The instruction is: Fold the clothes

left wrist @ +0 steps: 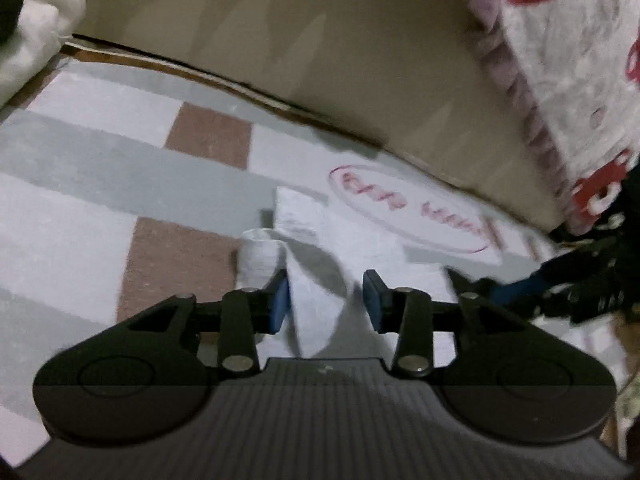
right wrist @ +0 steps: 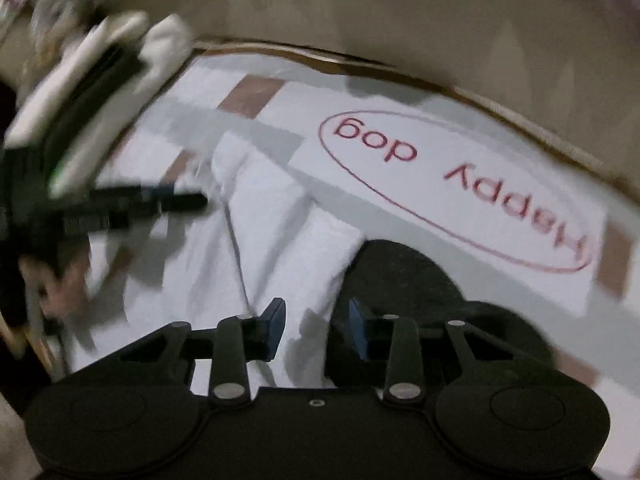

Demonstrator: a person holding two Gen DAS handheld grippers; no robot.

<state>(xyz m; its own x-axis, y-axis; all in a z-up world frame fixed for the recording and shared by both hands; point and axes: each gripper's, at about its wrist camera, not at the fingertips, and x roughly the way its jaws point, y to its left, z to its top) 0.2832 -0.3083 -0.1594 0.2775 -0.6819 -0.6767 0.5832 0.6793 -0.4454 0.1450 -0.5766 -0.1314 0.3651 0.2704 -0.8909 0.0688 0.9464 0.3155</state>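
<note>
A white garment (left wrist: 316,320) lies rumpled on a bed sheet (left wrist: 100,152) checked in white, grey and brown, which has a red oval print (right wrist: 452,188) reading "Happy dog". My left gripper (left wrist: 326,296) is open. A raised fold of the garment stands between its blue pads (left wrist: 280,304), close to the left one. My right gripper (right wrist: 318,320) is open low over the garment (right wrist: 280,232), with cloth under the gap. Each gripper shows blurred in the other's view: the right gripper (left wrist: 500,284) at the right, the left gripper (right wrist: 176,200) at the left.
A beige padded board (left wrist: 320,40) runs along the far edge of the sheet. A blanket (left wrist: 580,60) with red flowers and a pink frill hangs at the upper right. White soft items (left wrist: 40,28) and a white-and-black stack (right wrist: 92,92) lie at the left.
</note>
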